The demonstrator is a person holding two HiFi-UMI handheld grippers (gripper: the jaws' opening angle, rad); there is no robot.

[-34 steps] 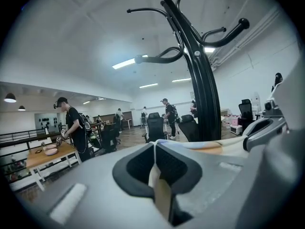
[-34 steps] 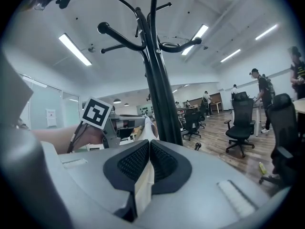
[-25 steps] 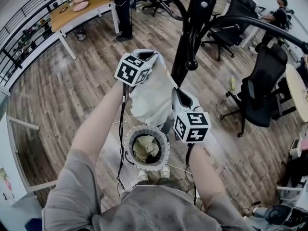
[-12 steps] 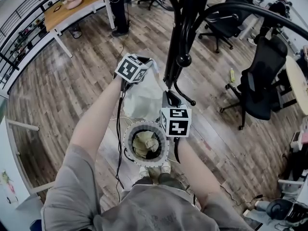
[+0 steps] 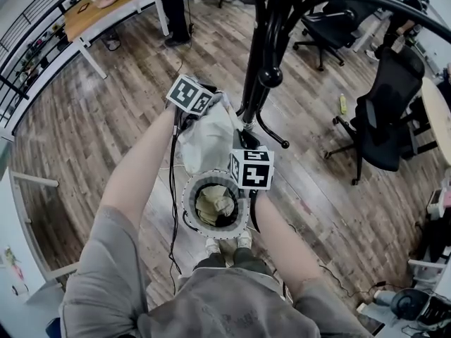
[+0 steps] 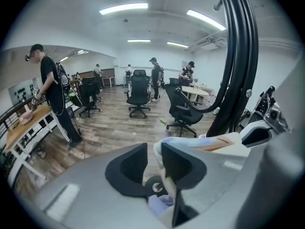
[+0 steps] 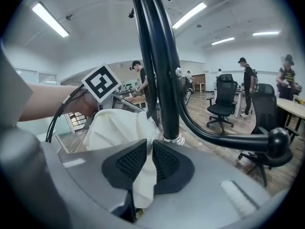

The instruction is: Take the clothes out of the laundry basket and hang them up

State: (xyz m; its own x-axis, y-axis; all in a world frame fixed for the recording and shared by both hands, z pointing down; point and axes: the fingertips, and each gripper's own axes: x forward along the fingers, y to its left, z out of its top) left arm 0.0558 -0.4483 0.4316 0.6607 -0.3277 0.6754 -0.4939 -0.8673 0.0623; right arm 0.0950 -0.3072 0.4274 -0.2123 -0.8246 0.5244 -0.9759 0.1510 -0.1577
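Not yet hung: white garment held at 12 o'clock of laundry basket, with coat rack pole at 1 o'clock. Pinched between pads of right gripper, jaws just opening. Draped against one pad of slightly parted left gripper. More clothing left in basket. Rack hooks mostly cut off above; basket contents hard to identify.
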